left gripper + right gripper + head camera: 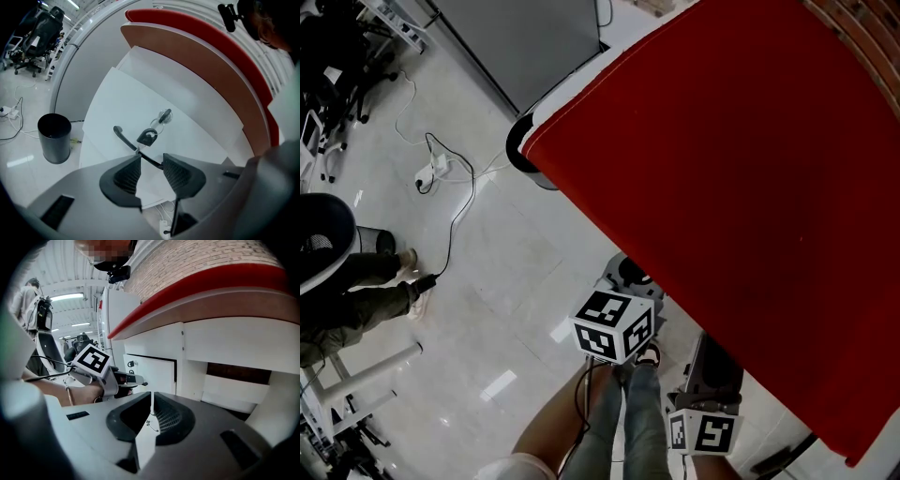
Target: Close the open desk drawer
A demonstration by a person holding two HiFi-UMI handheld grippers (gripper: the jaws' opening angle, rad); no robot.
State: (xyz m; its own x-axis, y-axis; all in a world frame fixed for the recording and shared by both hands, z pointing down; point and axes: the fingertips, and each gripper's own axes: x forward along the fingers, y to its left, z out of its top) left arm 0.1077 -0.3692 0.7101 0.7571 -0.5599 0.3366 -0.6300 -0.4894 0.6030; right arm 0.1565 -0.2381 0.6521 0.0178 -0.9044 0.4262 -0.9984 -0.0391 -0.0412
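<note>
A white drawer front point(140, 103) fills the left gripper view, with a thin black handle point(123, 138) and a bunch of keys point(154, 131) hanging in its lock. My left gripper point(151, 159) is open, and the near end of the handle runs through the gap between its jaws. In the right gripper view the left gripper point(101, 369) points at that drawer front point(154, 373), which has a dark line along its top edge. My right gripper point(151, 397) is shut on nothing, held back from the white drawer unit. The red desk top point(750, 187) hides the drawers in the head view.
A black waste bin point(55, 138) stands on the pale floor left of the drawers. A power strip and cable point(431, 173) lie on the floor. A seated person's legs point(356, 291) are at the far left. A dark recess point(239, 373) sits above another white front.
</note>
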